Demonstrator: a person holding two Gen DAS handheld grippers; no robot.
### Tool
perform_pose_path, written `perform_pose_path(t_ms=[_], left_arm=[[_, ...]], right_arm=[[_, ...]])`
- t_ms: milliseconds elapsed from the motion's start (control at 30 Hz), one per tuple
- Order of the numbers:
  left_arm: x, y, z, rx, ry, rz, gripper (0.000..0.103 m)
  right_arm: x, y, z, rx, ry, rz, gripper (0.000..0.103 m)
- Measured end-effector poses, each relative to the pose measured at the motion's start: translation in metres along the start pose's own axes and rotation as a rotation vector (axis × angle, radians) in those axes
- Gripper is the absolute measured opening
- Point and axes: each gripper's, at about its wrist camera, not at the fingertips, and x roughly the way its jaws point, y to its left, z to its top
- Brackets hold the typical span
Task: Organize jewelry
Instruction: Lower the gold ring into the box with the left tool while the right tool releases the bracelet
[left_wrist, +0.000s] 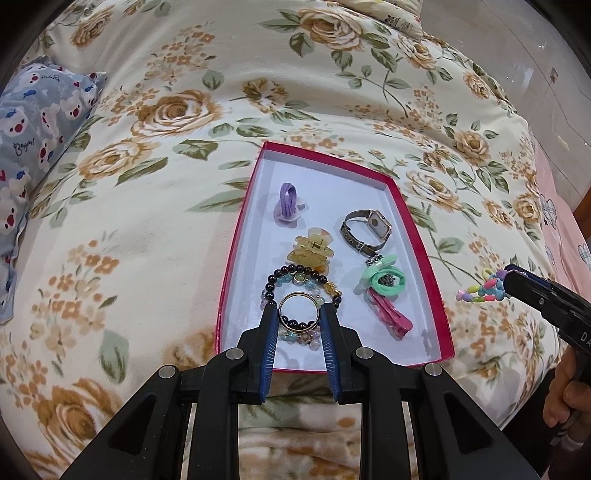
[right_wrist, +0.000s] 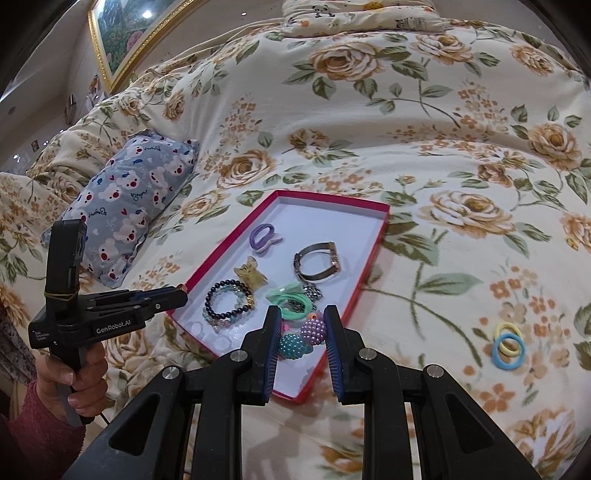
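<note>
A red box (left_wrist: 236, 236) with a white floor lies on the floral bed; it also shows in the right wrist view (right_wrist: 373, 254). In it lie a purple hair tie (left_wrist: 288, 203), a watch (left_wrist: 365, 229), a yellow claw clip (left_wrist: 310, 251), beaded bracelets (left_wrist: 306, 284), a green hair tie (left_wrist: 384, 280) and a pink clip (left_wrist: 391, 314). My left gripper (left_wrist: 298, 314) is shut on a gold ring (left_wrist: 298, 310) over the box's near end. My right gripper (right_wrist: 301, 325) holds a bead-ball hair tie (right_wrist: 314, 332), purple and teal, over the box's near corner; in the left wrist view pastel beads (left_wrist: 480, 290) hang at its tip.
A blue bear-print pillow (right_wrist: 125, 210) lies left of the box. Yellow and blue hair rings (right_wrist: 509, 345) lie on the blanket to the right of the box. A framed picture (right_wrist: 122, 33) hangs at far left. A pink cloth (left_wrist: 561, 229) covers the bed's right edge.
</note>
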Motion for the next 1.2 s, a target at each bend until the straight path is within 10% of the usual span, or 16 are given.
perform_pose_path(t_ms=[733,1200], left_arm=[[0.040,-0.002,0.025,0.040,0.025,0.020,0.022],[0.088,-0.002,0.032,0.052,0.077,0.060,0.023]], right_arm=[[0.064,0.013,0.029,0.042,-0.044,0.068,0.023],[0.105,-0.003,-0.003,0.076,0.098,0.057,0.024]])
